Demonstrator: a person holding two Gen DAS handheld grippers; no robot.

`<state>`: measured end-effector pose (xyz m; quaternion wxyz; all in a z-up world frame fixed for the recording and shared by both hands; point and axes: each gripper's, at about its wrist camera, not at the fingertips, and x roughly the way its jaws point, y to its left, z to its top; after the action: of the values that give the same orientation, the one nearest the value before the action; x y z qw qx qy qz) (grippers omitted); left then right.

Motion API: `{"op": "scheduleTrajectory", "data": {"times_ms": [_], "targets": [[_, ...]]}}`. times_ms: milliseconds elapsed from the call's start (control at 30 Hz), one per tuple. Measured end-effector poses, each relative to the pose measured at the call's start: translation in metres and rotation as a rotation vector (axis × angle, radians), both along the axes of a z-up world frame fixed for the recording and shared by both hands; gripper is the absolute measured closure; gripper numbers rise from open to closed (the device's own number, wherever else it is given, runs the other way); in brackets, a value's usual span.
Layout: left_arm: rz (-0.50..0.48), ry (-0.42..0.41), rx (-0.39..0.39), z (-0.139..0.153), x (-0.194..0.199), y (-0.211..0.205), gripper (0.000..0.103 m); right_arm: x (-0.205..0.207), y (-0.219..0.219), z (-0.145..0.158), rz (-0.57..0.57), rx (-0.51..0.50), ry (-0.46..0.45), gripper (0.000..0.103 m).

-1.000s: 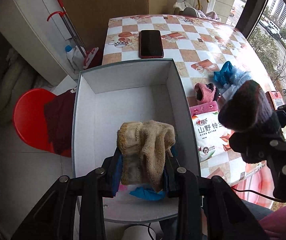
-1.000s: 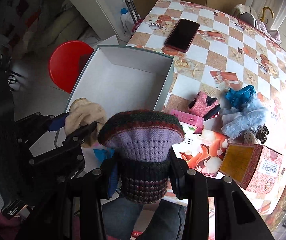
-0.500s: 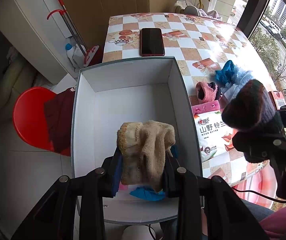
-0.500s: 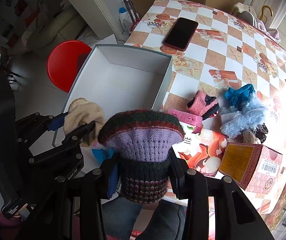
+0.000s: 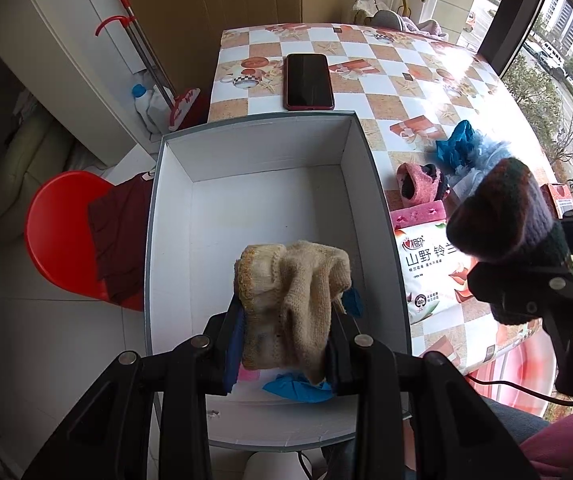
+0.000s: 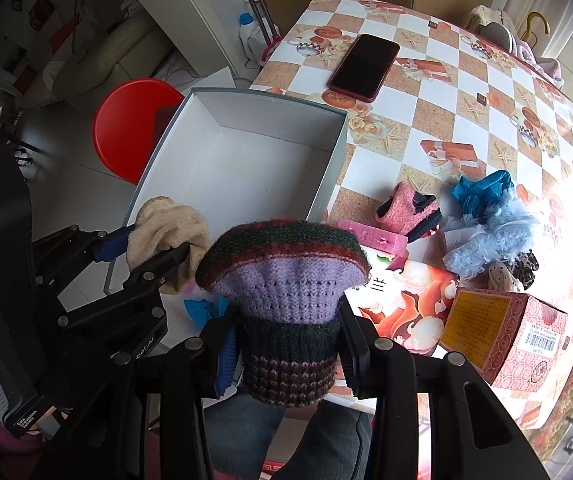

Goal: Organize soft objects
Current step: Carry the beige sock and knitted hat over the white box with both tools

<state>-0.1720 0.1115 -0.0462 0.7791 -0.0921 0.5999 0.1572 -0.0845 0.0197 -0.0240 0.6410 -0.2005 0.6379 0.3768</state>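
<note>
We've got the left gripper [image 5: 286, 344] jaws pinching the beige knit sock [image 5: 290, 304] over the white box [image 5: 370, 184]; right gripper [image 6: 286, 354] jaws squeeze the striped knit sock [image 6: 286, 300] beside it. Both light, floppy; grip mid-bunch.

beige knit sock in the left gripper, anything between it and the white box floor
Nothing visible blocks it. The left gripper holds the beige knit sock above the open white box, whose floor ahead is bare. A blue item lies in the box's near end, under the gripper.
</note>
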Motion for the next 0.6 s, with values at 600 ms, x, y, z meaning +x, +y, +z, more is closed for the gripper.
{"op": "scheduleTrajectory", "data": {"times_ms": [600], "targets": [[0.014,0.007,-0.002,-0.0033,-0.0014,0.0061,0.067,0.0001,0.0012,-0.0014,0.008,-0.003,-0.001,0.059]]}}
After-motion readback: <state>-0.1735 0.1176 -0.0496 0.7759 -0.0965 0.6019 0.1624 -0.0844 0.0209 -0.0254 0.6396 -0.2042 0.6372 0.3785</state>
